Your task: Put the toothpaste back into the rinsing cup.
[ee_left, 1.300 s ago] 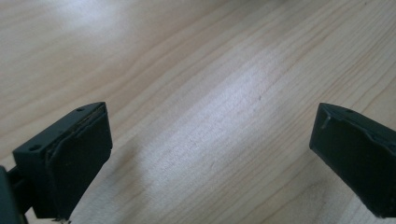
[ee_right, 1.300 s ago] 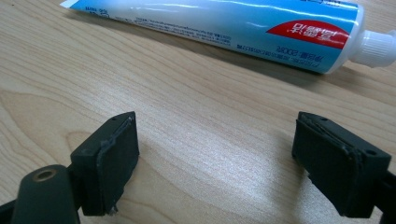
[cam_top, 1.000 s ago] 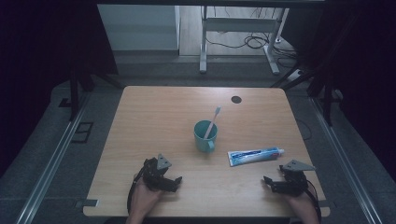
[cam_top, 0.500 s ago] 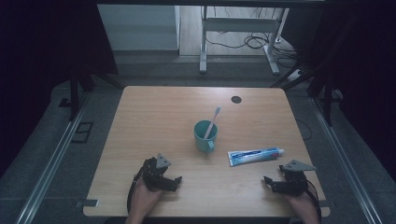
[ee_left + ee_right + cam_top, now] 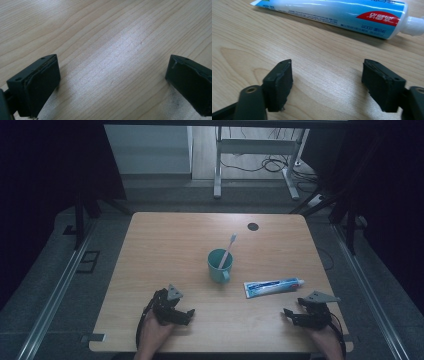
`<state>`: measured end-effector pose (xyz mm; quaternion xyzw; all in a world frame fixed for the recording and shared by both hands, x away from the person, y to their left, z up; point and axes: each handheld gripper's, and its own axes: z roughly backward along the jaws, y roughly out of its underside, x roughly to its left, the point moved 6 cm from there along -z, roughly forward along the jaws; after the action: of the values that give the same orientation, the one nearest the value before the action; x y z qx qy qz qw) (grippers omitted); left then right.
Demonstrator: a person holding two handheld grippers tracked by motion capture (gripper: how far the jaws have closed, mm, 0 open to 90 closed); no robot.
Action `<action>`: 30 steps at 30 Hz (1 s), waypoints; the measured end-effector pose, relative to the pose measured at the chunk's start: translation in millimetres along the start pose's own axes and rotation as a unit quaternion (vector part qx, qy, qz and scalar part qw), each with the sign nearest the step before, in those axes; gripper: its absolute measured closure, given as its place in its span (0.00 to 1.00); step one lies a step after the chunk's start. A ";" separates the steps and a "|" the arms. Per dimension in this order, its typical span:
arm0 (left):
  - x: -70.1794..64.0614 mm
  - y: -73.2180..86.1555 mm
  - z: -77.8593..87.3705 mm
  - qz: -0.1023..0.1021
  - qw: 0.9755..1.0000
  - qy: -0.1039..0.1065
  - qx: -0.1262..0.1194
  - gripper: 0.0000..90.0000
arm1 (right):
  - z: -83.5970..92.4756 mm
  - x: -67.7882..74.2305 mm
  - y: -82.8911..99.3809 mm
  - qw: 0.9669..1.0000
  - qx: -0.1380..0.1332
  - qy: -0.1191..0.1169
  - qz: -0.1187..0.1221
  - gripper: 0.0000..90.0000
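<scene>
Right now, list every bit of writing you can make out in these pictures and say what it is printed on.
Toothpaste tube, red patch near the cap: white characters, upside down in the right gripper view and too blurred to read.
Toothpaste tube, small dark line beside the patch: too small to read.
Toothpaste tube in the high view: a blue smear, unreadable.
Cup, toothbrush, table: no writing.

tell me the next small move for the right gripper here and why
Probably ease the right gripper forward toward the toothpaste tube. Its jaws have just been closing a little but stand apart with only bare table between them, and the tube lies just ahead of them, untouched, cap to the right.
</scene>
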<state>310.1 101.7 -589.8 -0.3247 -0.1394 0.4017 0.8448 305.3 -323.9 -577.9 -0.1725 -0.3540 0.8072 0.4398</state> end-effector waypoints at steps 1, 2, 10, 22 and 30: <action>0.0 0.0 0.0 0.000 1.000 0.000 0.000 0.00 | 1.2 0.8 -1.3 1.000 0.006 -0.010 -0.006 0.35; 0.0 0.0 0.0 0.000 1.000 0.000 0.000 0.00 | 1.2 0.8 -1.3 1.000 0.006 -0.010 -0.006 0.35; 0.4 0.3 0.4 -0.003 1.000 0.000 0.003 0.00 | 4.4 5.3 -7.7 0.999 0.018 -0.037 -0.016 0.43; 0.5 0.3 0.4 -0.004 1.000 0.000 0.003 0.00 | 7.7 1.2 -20.7 0.999 0.033 -0.032 -0.016 0.49; 0.3 0.2 0.3 -0.002 1.000 0.000 0.002 0.00 | 14.9 -3.5 -29.6 0.999 0.037 -0.038 0.003 0.68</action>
<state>310.0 102.1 -589.8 -0.3228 -0.1395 0.4001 0.8463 315.9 -322.3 -546.3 -0.1266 -0.3395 0.8269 0.4300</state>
